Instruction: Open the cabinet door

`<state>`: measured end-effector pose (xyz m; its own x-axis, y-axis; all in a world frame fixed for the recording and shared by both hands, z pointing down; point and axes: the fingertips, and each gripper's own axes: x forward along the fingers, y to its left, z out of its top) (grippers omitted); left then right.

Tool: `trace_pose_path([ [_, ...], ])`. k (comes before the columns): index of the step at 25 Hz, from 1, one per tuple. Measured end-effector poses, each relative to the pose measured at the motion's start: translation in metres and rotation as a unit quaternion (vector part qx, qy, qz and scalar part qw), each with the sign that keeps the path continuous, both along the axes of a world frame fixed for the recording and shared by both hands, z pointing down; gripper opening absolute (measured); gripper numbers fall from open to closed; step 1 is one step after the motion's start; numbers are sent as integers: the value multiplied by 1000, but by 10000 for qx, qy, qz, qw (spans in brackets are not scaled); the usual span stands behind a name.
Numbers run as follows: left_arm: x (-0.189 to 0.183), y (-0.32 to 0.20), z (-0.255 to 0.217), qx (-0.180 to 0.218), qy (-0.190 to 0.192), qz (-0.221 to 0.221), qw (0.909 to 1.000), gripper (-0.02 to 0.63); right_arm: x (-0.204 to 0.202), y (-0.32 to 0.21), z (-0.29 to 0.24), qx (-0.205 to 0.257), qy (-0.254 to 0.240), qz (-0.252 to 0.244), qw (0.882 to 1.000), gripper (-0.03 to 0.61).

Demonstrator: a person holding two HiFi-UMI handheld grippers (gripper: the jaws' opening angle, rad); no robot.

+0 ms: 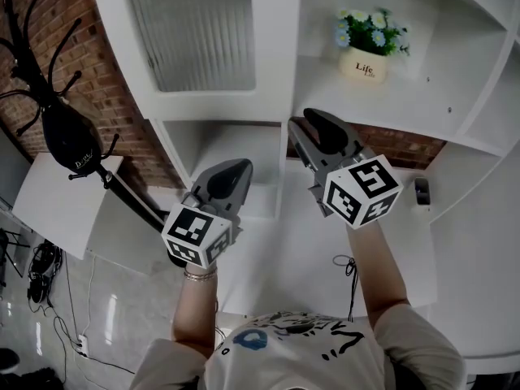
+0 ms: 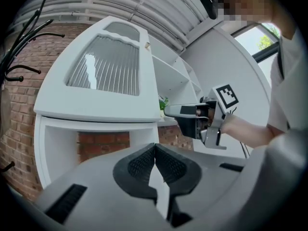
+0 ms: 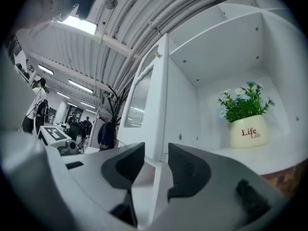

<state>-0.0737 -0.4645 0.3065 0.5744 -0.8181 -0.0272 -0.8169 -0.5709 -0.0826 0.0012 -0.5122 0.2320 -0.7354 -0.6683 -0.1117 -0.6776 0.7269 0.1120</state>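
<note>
Right gripper view is showing the open, empty right tool (image 3: pixel 150 165) facing the upright free edge of the cabinet door (image 3: pixel 154 109), nearer than the closed left tool (image 2: pixel 155 163).

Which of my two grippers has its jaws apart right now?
The right gripper: its jaws stand apart, framing the edge of the open cabinet door without pressing it. On the left gripper the jaws meet, with nothing between them.
</note>
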Motion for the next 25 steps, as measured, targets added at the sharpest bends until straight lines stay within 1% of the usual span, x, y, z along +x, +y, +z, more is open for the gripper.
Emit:
trace_pose_path([
  [1, 1, 0, -1, 16, 8, 18, 10000, 15, -3, -2, 0, 11, 60, -31, 10000, 143],
  [7, 4, 1, -1, 47, 3, 88, 9999, 15, -13, -12, -9, 178, 219, 41, 9996, 154],
  [11, 1, 3, 1, 31, 11, 73, 10000, 15, -22, -17, -14, 194, 341, -7, 9992, 164],
  [15, -5, 6, 4, 6, 26, 19, 10000, 15, -24, -16, -14, 312, 427, 158, 9985, 164],
  [18, -8, 7, 7, -10, 48, 1, 10000, 15, -25, -15, -13, 408, 589, 299, 9970, 164],
  [23, -8, 11, 13, -61, 53, 27, 10000, 15, -25, -9, -13, 246, 498, 205, 9982, 164],
  [25, -9, 11, 15, -87, 65, 17, 9999, 15, -24, -3, -14, 173, 350, 125, 9992, 163],
])
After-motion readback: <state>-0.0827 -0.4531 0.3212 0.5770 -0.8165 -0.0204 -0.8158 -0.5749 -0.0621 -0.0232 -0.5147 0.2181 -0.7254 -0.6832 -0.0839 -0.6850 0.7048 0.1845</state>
